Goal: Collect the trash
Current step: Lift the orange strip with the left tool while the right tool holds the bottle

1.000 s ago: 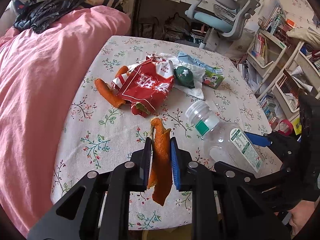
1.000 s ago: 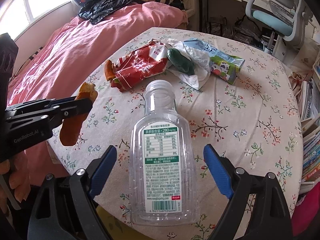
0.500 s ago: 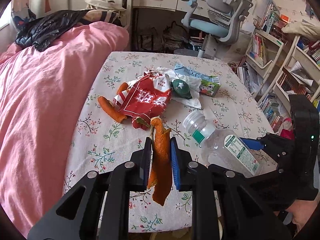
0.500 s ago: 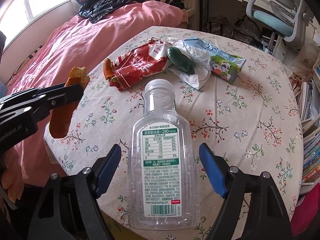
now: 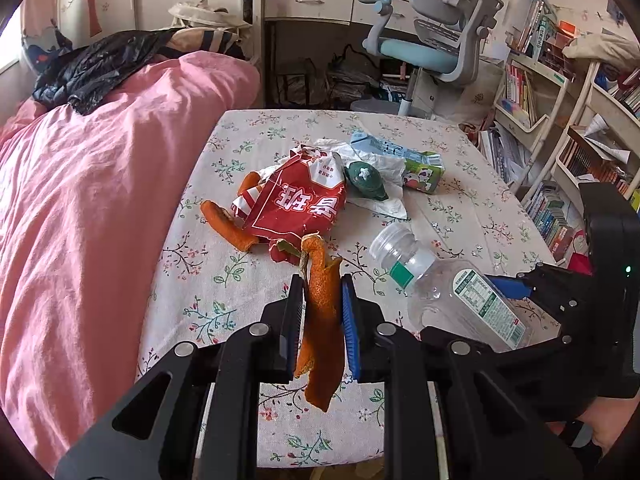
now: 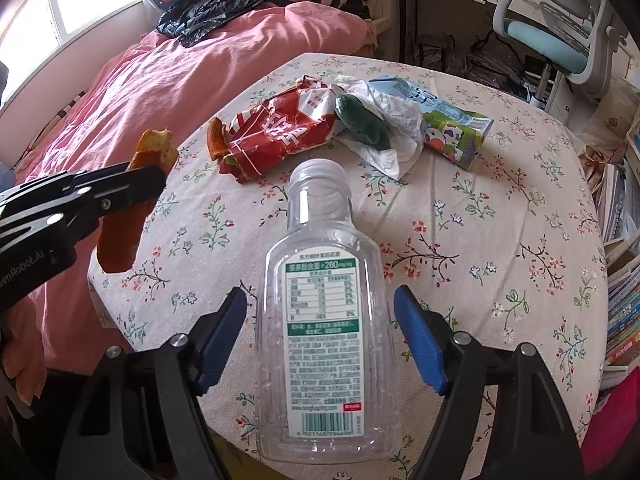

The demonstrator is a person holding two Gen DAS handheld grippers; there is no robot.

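My left gripper (image 5: 322, 292) is shut on a long strip of orange peel (image 5: 320, 332), held above the near edge of the floral table (image 5: 224, 280). In the right wrist view that peel (image 6: 120, 240) hangs at the left. A clear empty plastic bottle (image 6: 324, 340) with a green-and-white label lies on its side, neck pointing away. My right gripper (image 6: 320, 304) straddles the bottle's body and its jaws are closing. A thin gap still shows between each blue pad and the bottle.
Farther back on the table lie a red snack bag (image 5: 300, 204), a second orange peel (image 5: 228, 228), a dark green lump (image 5: 366, 182) on white tissue and a milk carton (image 5: 416, 164). A pink bed (image 5: 80, 200) lies left, with bookshelves right and an office chair (image 5: 432, 44) behind.
The right gripper's jaws have narrowed toward the bottle's sides. The left gripper has tilted and lifted a little with the peel still in it.
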